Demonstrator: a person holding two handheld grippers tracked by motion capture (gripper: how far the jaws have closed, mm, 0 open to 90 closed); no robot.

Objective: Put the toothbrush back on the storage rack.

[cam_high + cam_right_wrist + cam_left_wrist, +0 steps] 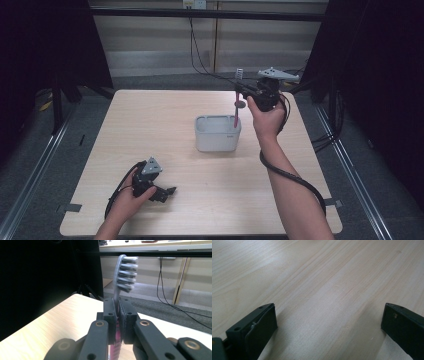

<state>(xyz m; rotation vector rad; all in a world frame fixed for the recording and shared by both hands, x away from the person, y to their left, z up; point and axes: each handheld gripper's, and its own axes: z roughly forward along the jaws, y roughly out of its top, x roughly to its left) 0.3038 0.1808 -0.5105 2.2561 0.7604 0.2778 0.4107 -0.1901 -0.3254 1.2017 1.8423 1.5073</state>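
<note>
Nearest, well short of the grey tub [217, 133] and to its left: left gripper [167, 192] low over bare worktop [150, 125], fingers [259, 325] spread wide, nothing between. Beyond, just above the tub's right rim: right gripper [239, 92], fingers pinching a pink-handled toothbrush [236, 107], upright, bristles up, lower end seemingly inside the tub.
</note>
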